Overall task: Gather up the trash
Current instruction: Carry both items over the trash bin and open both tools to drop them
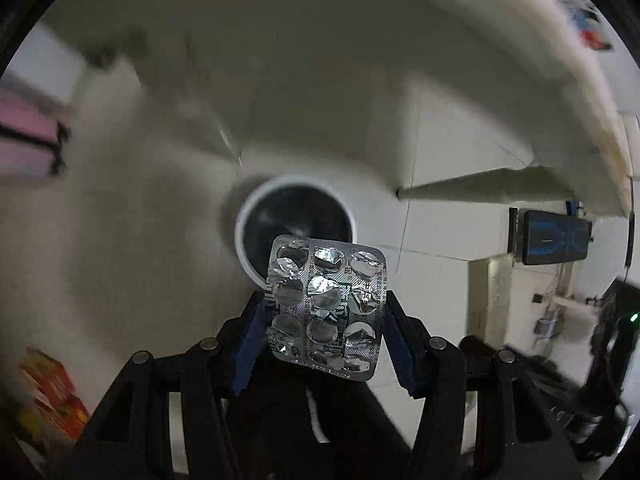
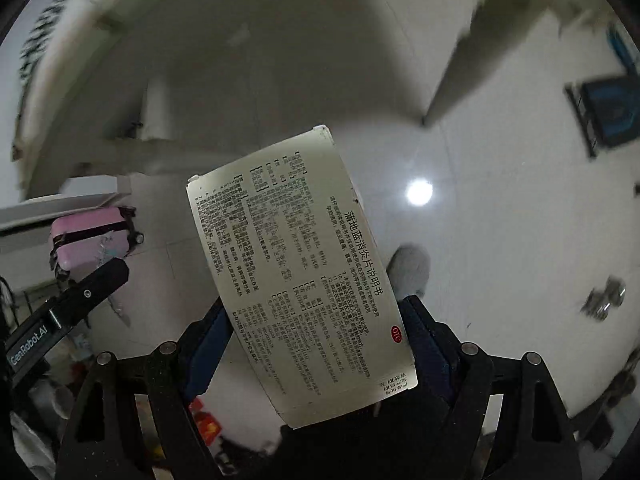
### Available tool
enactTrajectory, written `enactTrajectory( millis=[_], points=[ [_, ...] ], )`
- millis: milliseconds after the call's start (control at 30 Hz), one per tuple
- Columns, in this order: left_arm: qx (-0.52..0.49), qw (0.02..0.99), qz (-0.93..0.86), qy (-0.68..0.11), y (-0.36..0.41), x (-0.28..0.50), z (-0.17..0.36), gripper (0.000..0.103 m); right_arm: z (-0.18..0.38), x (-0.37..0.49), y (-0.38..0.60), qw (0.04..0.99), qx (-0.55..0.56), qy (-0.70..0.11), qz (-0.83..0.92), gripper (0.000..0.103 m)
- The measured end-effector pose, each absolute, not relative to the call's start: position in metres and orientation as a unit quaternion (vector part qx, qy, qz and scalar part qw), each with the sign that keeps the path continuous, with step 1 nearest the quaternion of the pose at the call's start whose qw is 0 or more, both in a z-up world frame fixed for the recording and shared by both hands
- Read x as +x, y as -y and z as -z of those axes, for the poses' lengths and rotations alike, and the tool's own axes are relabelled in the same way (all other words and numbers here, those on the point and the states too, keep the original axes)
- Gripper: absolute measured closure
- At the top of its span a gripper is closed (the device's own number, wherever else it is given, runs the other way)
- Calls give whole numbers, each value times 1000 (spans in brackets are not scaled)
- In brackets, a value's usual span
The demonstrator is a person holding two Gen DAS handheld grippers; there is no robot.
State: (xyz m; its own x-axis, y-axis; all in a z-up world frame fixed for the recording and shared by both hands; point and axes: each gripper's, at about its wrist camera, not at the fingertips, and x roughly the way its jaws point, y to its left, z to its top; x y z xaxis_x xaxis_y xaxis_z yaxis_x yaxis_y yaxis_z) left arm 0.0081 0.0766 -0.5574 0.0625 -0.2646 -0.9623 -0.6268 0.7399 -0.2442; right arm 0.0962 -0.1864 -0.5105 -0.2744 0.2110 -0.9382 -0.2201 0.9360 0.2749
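My left gripper (image 1: 325,312) is shut on a used silver blister pack (image 1: 325,304), held upright between the blue pads, above the floor. A white round bin (image 1: 256,236) with a dark inside stands on the floor just beyond the pack. My right gripper (image 2: 316,320) is shut on a printed medicine leaflet (image 2: 300,272) with Chinese text and a red OTC mark, held tilted over the white tiled floor. The other gripper's black body (image 2: 68,304) shows at the left of the right wrist view.
A pink suitcase (image 2: 88,236) stands at the left by a white table edge (image 1: 500,188). Red and yellow packaging (image 1: 52,392) lies lower left. A dark blue screen (image 1: 556,236) and cables sit at the right. A grey slipper (image 2: 410,272) is on the tiles.
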Motion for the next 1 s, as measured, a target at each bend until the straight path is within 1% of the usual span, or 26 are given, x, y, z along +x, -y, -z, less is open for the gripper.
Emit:
enactTrajectory(
  millis=[167,233,333,367,400,467,500,533,567,600,800,900,1000],
  points=[
    [-395,606,-123,-680,-86,7,665,50,619,86,190,569,24,-806,-162,18],
    [-420,588,-111,-682,-88,11,697,49,656,84,187,561,29,-811,-162,18],
    [-423,581,-113,-686,-92,15,731,48,712,84,178,553,34,-816,-166,18],
    [-420,583,-116,-686,-93,15,738,40,727,84,176,553,35,-816,-166,18],
    [-414,586,-121,-686,-94,12,742,23,742,84,172,550,39,-817,-171,18],
    [-394,590,-135,-691,-97,6,746,6,765,89,168,542,46,-819,-179,18],
    [-388,591,-139,-693,-97,6,745,5,776,89,165,538,49,-821,-186,18],
    [-379,593,-147,-695,-99,3,743,5,783,92,163,535,51,-822,-190,16],
    [-371,596,-153,-695,-102,-4,740,5,788,92,161,545,47,-815,-189,12],
    [-358,601,-161,-696,-102,-6,738,5,791,90,159,547,39,-814,-193,1],
    [-268,621,-212,-706,-99,-24,705,5,776,91,144,581,-34,-790,-194,0],
    [-241,624,-222,-710,-92,-30,689,5,759,91,140,610,-101,-765,-179,0],
    [-224,627,-227,-711,-87,-34,675,5,746,92,137,626,-135,-749,-171,0]
  ],
)
